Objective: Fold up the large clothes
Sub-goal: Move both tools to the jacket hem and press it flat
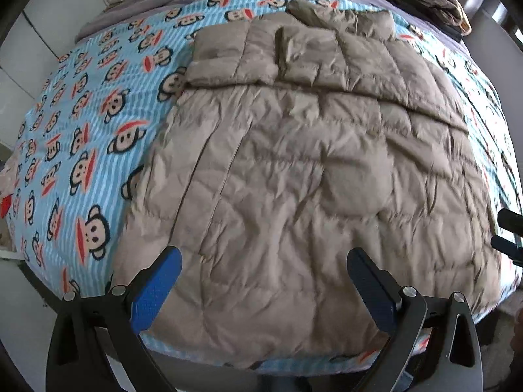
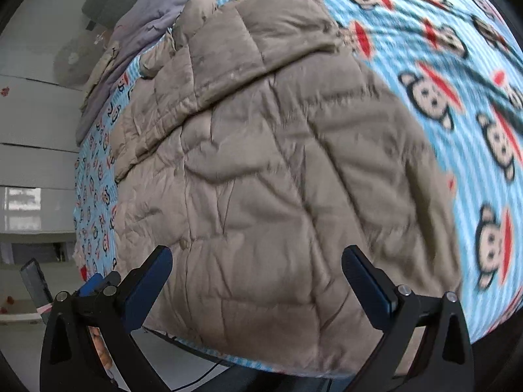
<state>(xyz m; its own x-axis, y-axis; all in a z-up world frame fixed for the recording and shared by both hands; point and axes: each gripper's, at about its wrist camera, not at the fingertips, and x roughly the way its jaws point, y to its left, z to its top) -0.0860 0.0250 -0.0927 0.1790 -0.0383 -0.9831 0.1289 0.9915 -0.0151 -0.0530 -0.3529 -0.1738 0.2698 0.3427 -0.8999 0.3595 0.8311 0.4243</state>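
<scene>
**Both grippers over the near hem, nothing gripped**

Bed point(image 1: 75, 150): blue striped sheet, cartoon monkey print; grey duvet bunched at 12 o'clock.

Puffer jacket point(image 1: 294, 179): tan, quilted, crinkled shell, lying flat on the bed. Its upper part is already folded down in a band across the far end. Long axis runs 6 to 12 o'clock from me; the near hem sits at the bed edge, directly beneath both grippers.

Left gripper point(image 1: 264, 261): fingers wide apart, holding nothing, over the hem's left half. Right gripper point(image 2: 256, 261): fingers likewise spread and empty, over the right half. Neither looks clearly nearer. My judgement: next, pinch the hem at both corners and carry it toward 12.
</scene>
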